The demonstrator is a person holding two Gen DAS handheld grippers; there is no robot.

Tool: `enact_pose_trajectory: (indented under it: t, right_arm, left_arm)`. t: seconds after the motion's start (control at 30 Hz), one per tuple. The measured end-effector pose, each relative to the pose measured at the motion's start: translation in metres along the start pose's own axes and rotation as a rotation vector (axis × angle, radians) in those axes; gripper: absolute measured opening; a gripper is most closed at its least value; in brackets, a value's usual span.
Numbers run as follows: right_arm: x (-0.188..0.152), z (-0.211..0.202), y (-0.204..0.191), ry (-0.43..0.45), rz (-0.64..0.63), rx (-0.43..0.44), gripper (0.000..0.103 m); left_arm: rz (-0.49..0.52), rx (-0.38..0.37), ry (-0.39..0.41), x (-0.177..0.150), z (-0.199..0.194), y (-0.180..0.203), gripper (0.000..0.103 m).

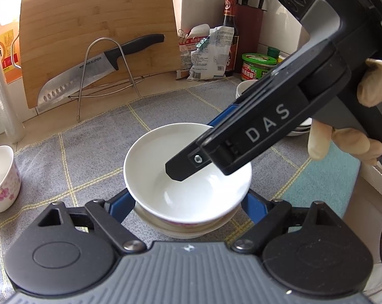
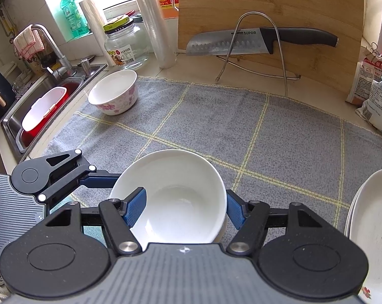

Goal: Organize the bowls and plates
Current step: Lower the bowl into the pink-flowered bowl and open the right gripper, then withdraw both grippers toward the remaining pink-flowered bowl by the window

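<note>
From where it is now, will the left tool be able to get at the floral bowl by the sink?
Probably yes. The floral bowl stands alone on the mat with bare cloth before it, but the left tool straddles the stacked white bowl and must back off first.

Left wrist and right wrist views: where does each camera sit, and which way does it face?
Left wrist: on the left tool, facing down over the white bowl toward the cutting board; shows its fingers, the right tool and a gloved hand.
Right wrist: on the right tool, facing down over the same bowl toward the board and sink; shows its fingers and the left tool.
Shared: white bowl, floral bowl, knife, checked cloth.
</note>
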State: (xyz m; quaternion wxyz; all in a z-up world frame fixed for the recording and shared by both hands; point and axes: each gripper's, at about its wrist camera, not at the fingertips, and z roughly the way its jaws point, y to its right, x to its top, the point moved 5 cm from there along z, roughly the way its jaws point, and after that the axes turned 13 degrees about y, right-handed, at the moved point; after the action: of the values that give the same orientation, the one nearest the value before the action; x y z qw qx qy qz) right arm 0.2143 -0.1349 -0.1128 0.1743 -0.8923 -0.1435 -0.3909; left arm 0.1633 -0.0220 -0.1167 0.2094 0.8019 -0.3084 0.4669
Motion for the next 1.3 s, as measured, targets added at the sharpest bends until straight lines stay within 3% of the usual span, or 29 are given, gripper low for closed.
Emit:
enact_pose_trajectory:
  t: [0.3,0.37,0.67,0.93,1.07,1.3]
  right_arm:
    - [0.000,0.002,0.001,-0.013,-0.001,0.014,0.077]
    - [0.000,0.000,0.000,-0.001,-0.009,0.012,0.089]
    - [0.005,-0.010,-0.001,0.048,-0.022,0.011,0.100]
    - [0.002,-0.014,0.006,0.073,0.005,-0.028,0.103]
    - [0.000,-0.017,0.009,0.086,0.029,-0.046,0.103]
    - [-0.005,-0.022,0.003,0.103,-0.001,-0.092,0.103]
  left_arm:
    - [0.027,0.015,-0.008,-0.002,0.001,0.002,0.091]
    - [0.028,0.011,0.001,-0.003,0.000,0.001,0.094]
    - [-0.005,-0.009,0.026,0.001,-0.017,-0.005,0.097]
    - [-0.022,0.052,0.096,0.013,-0.032,-0.023,0.098]
    - [-0.038,0.105,0.090,0.008,-0.026,-0.040,0.098]
    - [-0.076,0.107,0.076,-0.002,-0.024,-0.051,0.098]
